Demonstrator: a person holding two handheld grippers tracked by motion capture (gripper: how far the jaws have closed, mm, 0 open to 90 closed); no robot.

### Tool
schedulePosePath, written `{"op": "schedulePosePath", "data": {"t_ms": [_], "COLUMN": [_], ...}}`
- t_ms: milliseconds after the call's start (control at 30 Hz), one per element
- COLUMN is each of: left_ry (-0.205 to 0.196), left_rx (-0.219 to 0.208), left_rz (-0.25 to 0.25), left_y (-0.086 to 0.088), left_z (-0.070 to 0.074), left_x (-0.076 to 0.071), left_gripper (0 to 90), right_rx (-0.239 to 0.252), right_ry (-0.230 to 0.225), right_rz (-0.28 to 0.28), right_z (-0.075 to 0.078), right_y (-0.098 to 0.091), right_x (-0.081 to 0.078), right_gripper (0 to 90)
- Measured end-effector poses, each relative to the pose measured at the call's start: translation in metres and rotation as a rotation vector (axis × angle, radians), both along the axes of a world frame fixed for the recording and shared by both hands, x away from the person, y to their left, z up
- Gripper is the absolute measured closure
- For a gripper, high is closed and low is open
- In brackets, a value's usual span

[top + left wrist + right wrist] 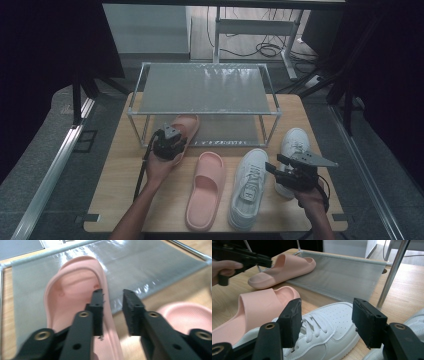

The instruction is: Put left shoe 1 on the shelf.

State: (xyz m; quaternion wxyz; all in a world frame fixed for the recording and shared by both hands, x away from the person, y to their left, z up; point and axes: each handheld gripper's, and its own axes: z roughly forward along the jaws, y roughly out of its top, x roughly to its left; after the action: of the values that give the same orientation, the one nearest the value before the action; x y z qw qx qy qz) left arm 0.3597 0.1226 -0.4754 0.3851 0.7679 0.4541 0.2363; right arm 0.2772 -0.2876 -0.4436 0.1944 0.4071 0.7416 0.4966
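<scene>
1. High view: a two-tier shoe rack (205,90) stands at the far side of the counter (120,190). One pink slipper (181,129) lies partly on the rack's lower shelf, heel end toward the person, and the left claw (169,142) sits right at that heel. The placing suggests the slipper is being put away on the shelf. A second pink slipper (205,190) and a white sneaker (248,187) lie side by side in the middle of the counter, toes toward the rack, likely waiting their turn. The right claw (280,167) hovers between that sneaker and another white sneaker (292,150) farther right.

2. Left gripper view: the claw's jaws stand apart, one inside the slipper (75,297) near its side wall, the other outside it, the wall between them. The pads do not look pressed on it, so I judge the slipper is let go and resting with its toe end on the grey shelf (150,270).

3. Right gripper view: the jaws are spread wide and hold nothing. Below them lies the laced sneaker (329,330), apparently the next thing to pick up. Beyond it the nearer slipper (259,307) lies on the counter, and the other one (284,268) on the shelf's edge.
</scene>
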Motion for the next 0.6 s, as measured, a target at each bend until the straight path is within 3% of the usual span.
{"op": "schedulePosePath", "data": {"t_ms": [67,133,167,200,400,600], "left_ry": [0.0,0.008,0.008,0.013,0.031,0.056], "left_rx": [-0.004,0.0,0.0,0.005,-0.011,-0.022], "left_rz": [-0.009,-0.033,-0.033,-0.047,-0.064,-0.057], "left_y": [0.003,0.01,0.01,0.014,0.028,0.042], "left_z": [0.0,-0.001,-0.001,-0.002,-0.009,-0.018], "left_x": [-0.005,-0.02,-0.02,-0.03,-0.055,-0.07], "left_gripper": [76.7,86.0,89.1,90.0,90.0,90.0], "right_rx": [0.0,-0.001,0.0,0.0,-0.003,-0.004], "right_ry": [-0.001,-0.001,0.0,-0.001,-0.001,0.0], "right_rz": [0.0,0.0,-0.001,-0.001,-0.001,0.003], "right_z": [0.0,0.0,0.0,0.0,0.0,0.0], "right_y": [0.0,0.0,0.0,0.0,0.0,0.002], "right_x": [0.0,0.0,0.0,0.0,0.0,0.0], "right_gripper": [41.3,41.3,41.3,41.3,41.2,41.2]}}
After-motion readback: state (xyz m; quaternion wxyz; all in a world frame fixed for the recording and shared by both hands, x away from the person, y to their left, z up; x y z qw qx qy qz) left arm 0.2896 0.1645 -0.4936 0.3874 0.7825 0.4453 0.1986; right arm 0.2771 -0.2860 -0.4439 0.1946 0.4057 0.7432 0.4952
